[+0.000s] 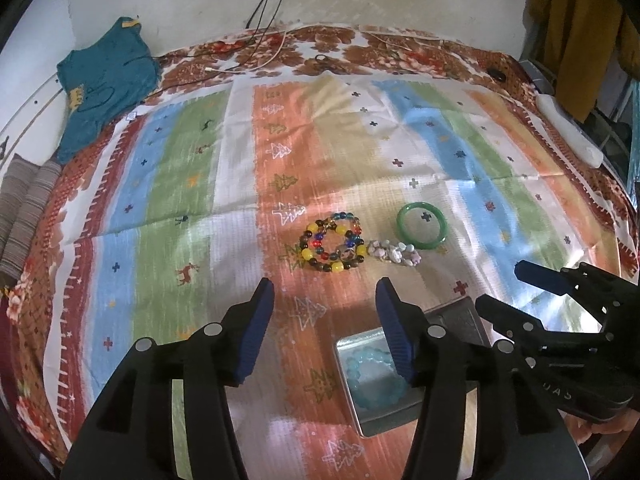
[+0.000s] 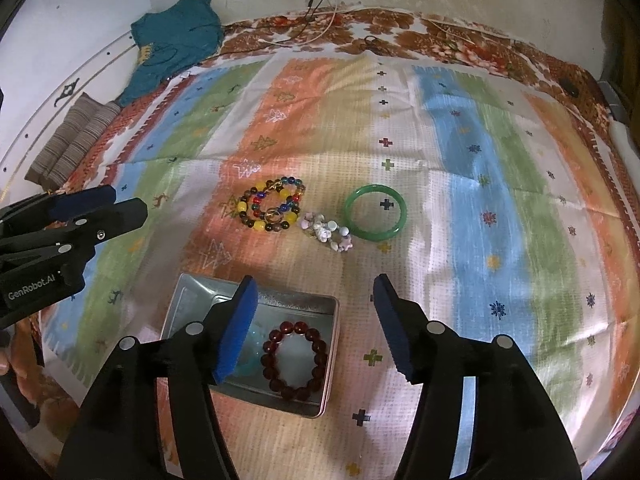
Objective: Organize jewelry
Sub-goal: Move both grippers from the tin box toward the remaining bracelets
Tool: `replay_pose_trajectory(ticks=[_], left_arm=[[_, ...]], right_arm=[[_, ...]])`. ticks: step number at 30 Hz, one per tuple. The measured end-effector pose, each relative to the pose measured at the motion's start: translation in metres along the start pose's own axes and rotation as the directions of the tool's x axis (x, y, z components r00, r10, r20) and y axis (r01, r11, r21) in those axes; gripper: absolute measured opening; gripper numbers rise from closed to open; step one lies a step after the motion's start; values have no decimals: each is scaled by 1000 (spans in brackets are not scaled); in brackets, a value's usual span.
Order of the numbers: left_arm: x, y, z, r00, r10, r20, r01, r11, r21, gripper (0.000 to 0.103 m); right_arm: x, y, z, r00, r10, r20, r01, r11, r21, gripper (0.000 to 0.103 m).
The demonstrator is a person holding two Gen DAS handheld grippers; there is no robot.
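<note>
A metal tin (image 2: 188,300) sits on the striped cloth and holds a dark red bead bracelet (image 2: 294,360) and a pale blue one (image 1: 370,372). Farther out lie a pile of multicoloured bead bracelets (image 1: 330,246) (image 2: 272,208), a small pale charm bracelet (image 1: 396,256) (image 2: 330,236) and a green bangle (image 1: 422,224) (image 2: 376,212). My left gripper (image 1: 326,328) is open and empty, above the cloth just left of the tin (image 1: 400,420). My right gripper (image 2: 316,328) is open and empty above the tin's right side.
A teal garment (image 1: 104,80) and a folded striped cloth (image 1: 24,216) lie at the far left. Cables (image 1: 272,48) run along the back by the wall. A white object (image 1: 568,128) lies at the right edge. The floral bedspread (image 1: 360,48) borders the striped cloth.
</note>
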State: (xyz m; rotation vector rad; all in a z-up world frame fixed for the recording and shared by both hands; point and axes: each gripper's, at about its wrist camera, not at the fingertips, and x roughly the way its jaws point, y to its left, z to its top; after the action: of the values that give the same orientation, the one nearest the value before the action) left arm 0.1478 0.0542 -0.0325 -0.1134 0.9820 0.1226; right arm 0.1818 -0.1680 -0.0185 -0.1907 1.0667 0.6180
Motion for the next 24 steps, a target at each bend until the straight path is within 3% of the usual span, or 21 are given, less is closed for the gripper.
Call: replay_pose_trajectory(ticks=[10, 24], left_arm=[[22, 0, 11, 998, 52, -27, -52, 998, 31, 54], [57, -1, 28, 996, 65, -68, -62, 997, 42, 55]], right_arm=[[19, -5, 9, 999, -17, -40, 17, 1000, -3, 62], [57, -17, 21, 993, -19, -117, 20, 1000, 6, 62]])
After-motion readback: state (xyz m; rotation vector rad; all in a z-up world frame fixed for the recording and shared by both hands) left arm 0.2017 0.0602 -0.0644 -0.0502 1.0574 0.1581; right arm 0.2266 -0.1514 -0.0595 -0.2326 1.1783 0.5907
